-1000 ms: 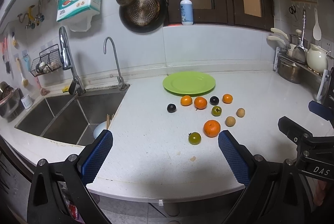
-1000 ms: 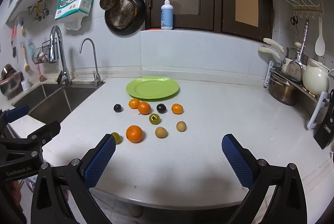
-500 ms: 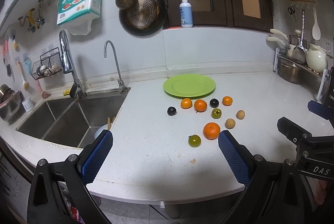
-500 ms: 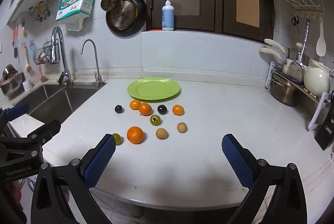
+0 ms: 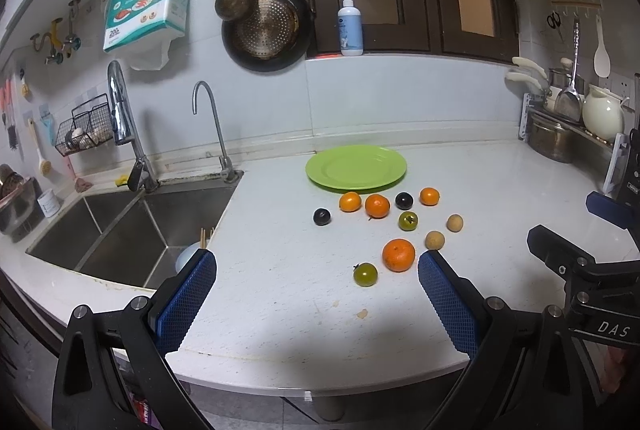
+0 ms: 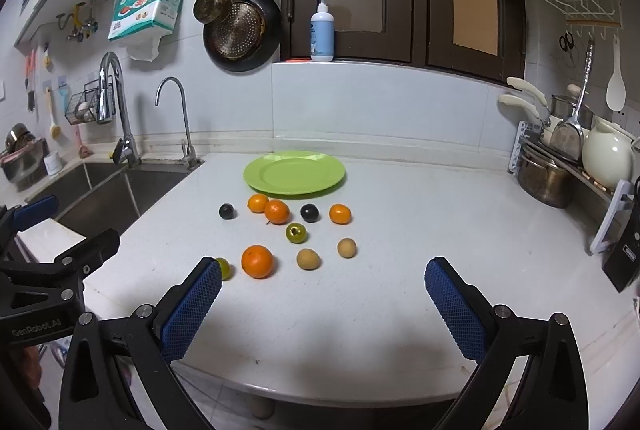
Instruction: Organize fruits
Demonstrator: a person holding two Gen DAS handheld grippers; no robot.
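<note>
On the white tabletop (image 6: 400, 230) your fruit sits loose in front of the green plate (image 6: 294, 173), none of it on the plate yet. Nearest the plate you've got a row: a dark plum (image 6: 227, 211) off to the left, two small oranges touching each other (image 6: 258, 203) (image 6: 277, 211), another dark one (image 6: 309, 212), then one more small orange (image 6: 340, 213). A green tomato-looking fruit (image 6: 296, 232) sits just behind the two brown ones (image 6: 308, 259) (image 6: 346, 248). The big orange (image 6: 257, 261) is closest to you, with a second green fruit (image 5: 365, 274) just left of it. Your left hand-held gripper (image 5: 316, 304) is spread wide and empty, hovering at the tabletop's near edge beside the sink (image 5: 120, 226). Your right hand-held gripper (image 6: 322, 308) is the same, wide and holding nothing.
</note>
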